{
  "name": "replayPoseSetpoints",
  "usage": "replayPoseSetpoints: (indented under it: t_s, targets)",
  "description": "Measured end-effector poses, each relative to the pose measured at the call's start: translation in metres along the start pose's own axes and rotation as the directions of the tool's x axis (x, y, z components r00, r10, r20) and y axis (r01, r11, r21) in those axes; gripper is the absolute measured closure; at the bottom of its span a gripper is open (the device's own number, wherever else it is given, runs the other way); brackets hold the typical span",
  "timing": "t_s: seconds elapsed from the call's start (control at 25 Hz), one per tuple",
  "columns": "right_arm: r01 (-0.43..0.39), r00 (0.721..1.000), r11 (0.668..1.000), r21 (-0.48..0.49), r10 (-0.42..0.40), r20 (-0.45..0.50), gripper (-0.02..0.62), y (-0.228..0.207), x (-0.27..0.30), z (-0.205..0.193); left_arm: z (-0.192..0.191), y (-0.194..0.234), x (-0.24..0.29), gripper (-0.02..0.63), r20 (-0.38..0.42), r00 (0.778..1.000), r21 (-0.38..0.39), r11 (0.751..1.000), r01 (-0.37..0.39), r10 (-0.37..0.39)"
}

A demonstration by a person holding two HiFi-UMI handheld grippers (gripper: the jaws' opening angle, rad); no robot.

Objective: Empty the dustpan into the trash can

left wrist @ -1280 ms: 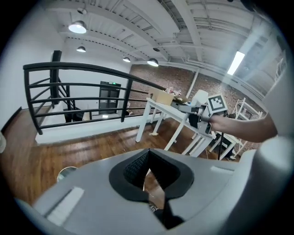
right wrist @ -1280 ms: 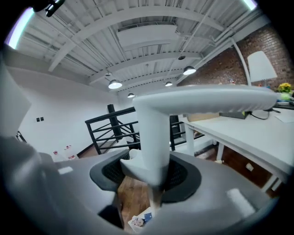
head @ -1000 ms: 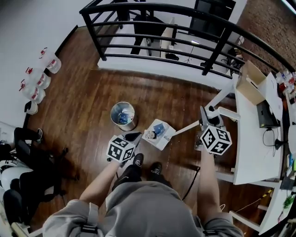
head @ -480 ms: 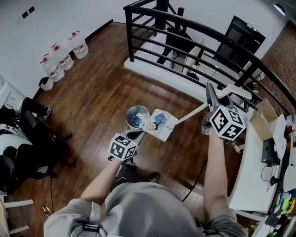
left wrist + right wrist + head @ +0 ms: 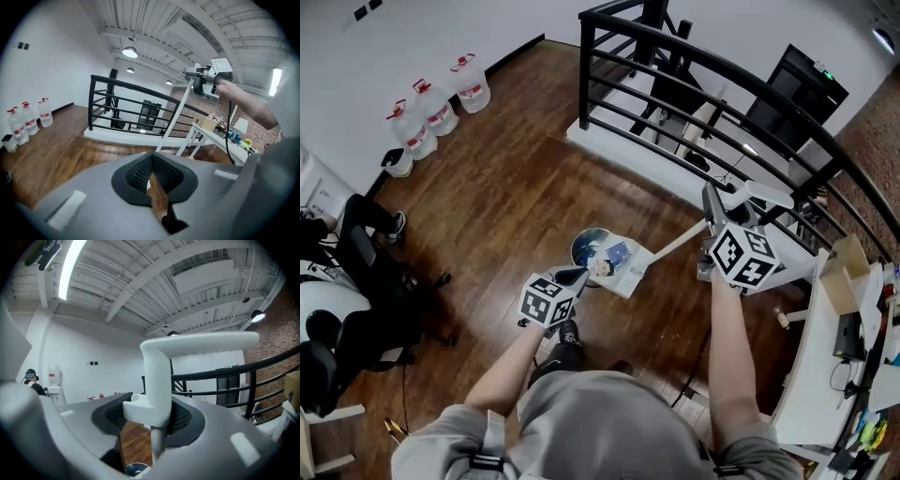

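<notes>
The round metal trash can stands on the wood floor just ahead of me. A white dustpan carrying blue paper and scraps hangs over its right rim. Its long white handle slants up to my right gripper, which is shut on the handle's top grip. The can shows below those jaws. My left gripper hovers at the dustpan's near-left edge. Its jaws are closed together with nothing between them; the handle pole rises beyond them to the right gripper.
A black railing borders the floor ahead. Water bottles line the far-left wall. A white desk with a cardboard box runs along the right. Black chairs and a seated person are at the left.
The dustpan has travelled from beside the can's right to over its rim. Both grippers moved forward with it, and the right one rose with the handle.
</notes>
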State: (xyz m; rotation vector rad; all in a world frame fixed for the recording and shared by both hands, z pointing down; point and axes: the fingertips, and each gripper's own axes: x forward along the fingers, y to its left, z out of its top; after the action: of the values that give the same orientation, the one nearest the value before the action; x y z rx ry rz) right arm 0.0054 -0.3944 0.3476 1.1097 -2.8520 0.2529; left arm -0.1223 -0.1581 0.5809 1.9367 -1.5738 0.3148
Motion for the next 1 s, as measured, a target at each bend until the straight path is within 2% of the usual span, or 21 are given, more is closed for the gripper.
replayPoseSetpoints:
  t_s: [0.36,0.64,0.8,1.0]
  targets:
    - [0.031,0.999,0.997,-0.073,-0.030,0.018,0.399,0.053,0.072,0.013,0.012,0.065,-0.001,0.600,0.004,1.000,-0.044,0.999,0.031,-0.030]
    - [0.022,0.999,0.992,-0.127,-0.017,0.038,0.399,0.082,0.134,0.022,0.051,0.097,0.008,0.600,0.048,0.998,-0.044,0.999,0.030,-0.028]
    - [0.001,0.999,0.989,-0.150,0.006,0.044,0.399,0.091,0.177,0.025,0.076,0.112,0.024,0.601,0.062,0.998,-0.042,0.999,0.005,-0.003]
    - [-0.072,0.996,0.984,-0.164,0.078,0.032,0.399,0.117,0.225,0.020,0.107,0.133,0.029,0.601,0.087,0.996,-0.027,0.999,-0.034,0.037]
